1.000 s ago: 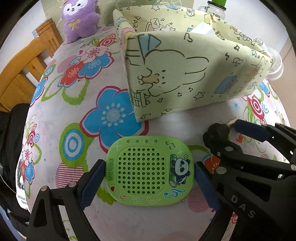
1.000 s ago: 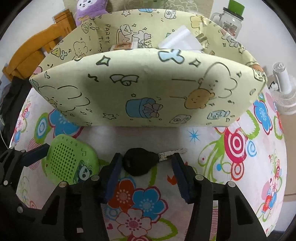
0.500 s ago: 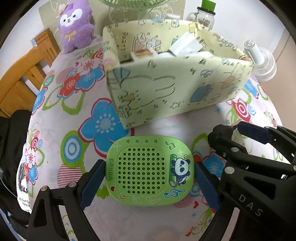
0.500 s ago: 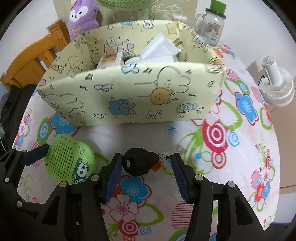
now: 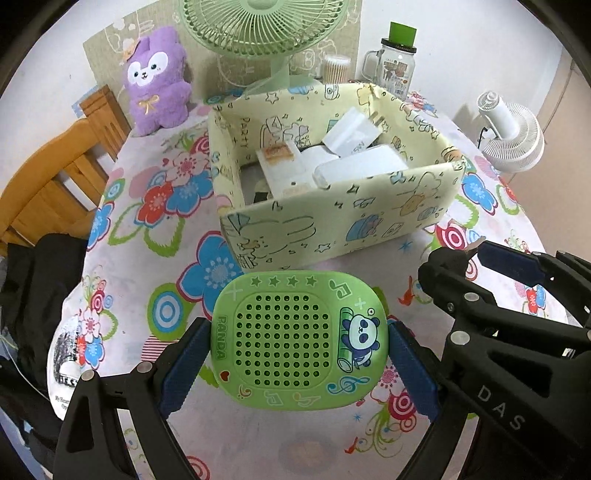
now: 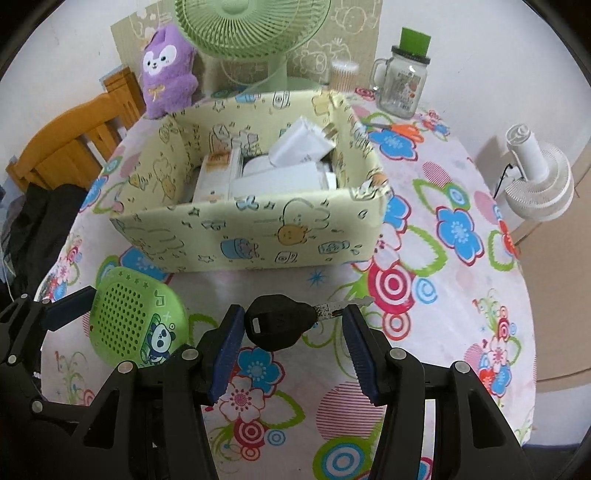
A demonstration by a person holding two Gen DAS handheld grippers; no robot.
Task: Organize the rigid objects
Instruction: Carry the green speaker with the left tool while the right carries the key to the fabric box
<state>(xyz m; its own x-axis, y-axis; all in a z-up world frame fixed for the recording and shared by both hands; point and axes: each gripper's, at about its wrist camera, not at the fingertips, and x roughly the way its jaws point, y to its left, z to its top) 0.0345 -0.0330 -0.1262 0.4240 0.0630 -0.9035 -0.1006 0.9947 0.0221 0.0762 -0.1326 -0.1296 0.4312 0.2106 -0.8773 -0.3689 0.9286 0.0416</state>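
My left gripper (image 5: pixel 299 354) is shut on a green panda case (image 5: pixel 299 339) and holds it above the flowered tablecloth, in front of the yellow cartoon-print box (image 5: pixel 332 225). My right gripper (image 6: pixel 295 332) is shut on a black-headed key (image 6: pixel 280 326), its metal blade pointing right, held above the table in front of the same box (image 6: pixel 251 236). The box holds several white items (image 5: pixel 343 162). The green case also shows in the right wrist view (image 6: pixel 136 321), and the right gripper shows at the right of the left wrist view (image 5: pixel 491 295).
Behind the box stand a green fan (image 5: pixel 266 33), a purple plush toy (image 5: pixel 155 81), a glass jar with a green lid (image 5: pixel 397 62) and a cotton-swab tub (image 5: pixel 336 68). A white fan (image 6: pixel 539 184) is at the right. A wooden chair (image 5: pixel 55 177) with dark cloth is at the left.
Both grippers have risen from the table with the green case and the key held in them. The box now looks smaller and lower, and its inside shows.
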